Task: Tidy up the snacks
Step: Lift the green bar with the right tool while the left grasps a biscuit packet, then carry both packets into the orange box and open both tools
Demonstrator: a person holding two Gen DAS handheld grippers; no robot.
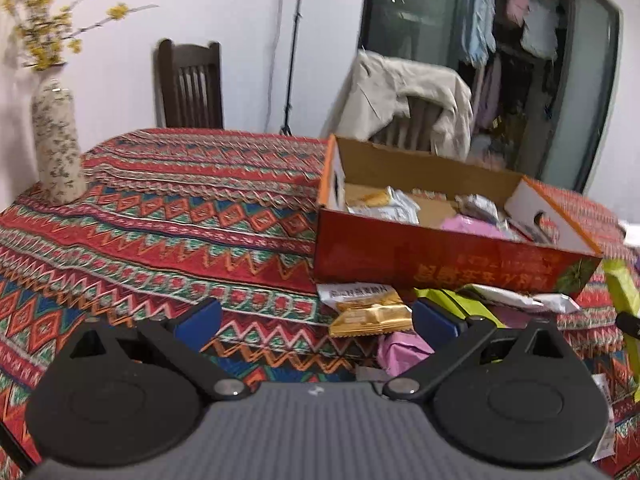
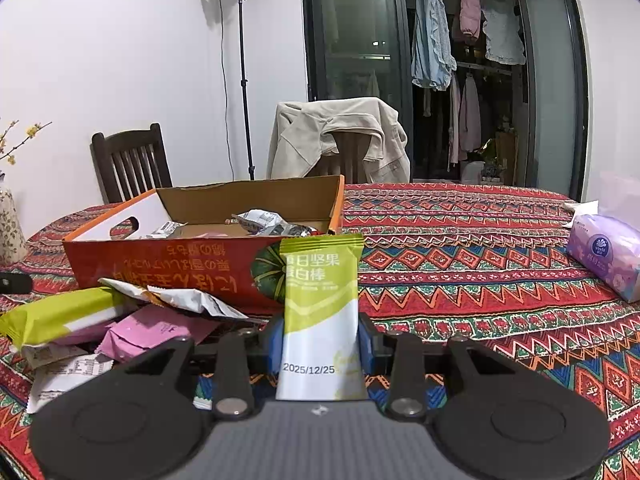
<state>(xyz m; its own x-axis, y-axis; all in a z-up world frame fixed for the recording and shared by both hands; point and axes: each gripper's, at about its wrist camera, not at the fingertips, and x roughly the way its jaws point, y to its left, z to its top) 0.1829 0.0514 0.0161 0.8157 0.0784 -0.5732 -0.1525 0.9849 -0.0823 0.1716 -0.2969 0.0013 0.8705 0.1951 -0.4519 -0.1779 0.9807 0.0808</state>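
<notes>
My right gripper (image 2: 320, 340) is shut on a green and white snack bar (image 2: 322, 304), which stands upright between its blue pads in front of the red cardboard box (image 2: 168, 268). The box holds several wrapped snacks (image 2: 264, 220). A pile of loose packets lies before it: a green one (image 2: 60, 314), a pink one (image 2: 152, 332) and white ones. In the left wrist view my left gripper (image 1: 318, 324) stands open above the cloth, near a gold packet (image 1: 370, 318) and a pink packet (image 1: 400, 350), with the box (image 1: 440, 264) beyond.
A patterned red tablecloth (image 2: 480, 280) covers the table. A tissue pack (image 2: 608, 256) lies at the right. A flowered vase (image 1: 56, 148) stands at the far left. Two chairs (image 2: 132, 160) are behind the table, one draped with a beige jacket (image 2: 340, 136), and a lamp stand (image 2: 240, 80).
</notes>
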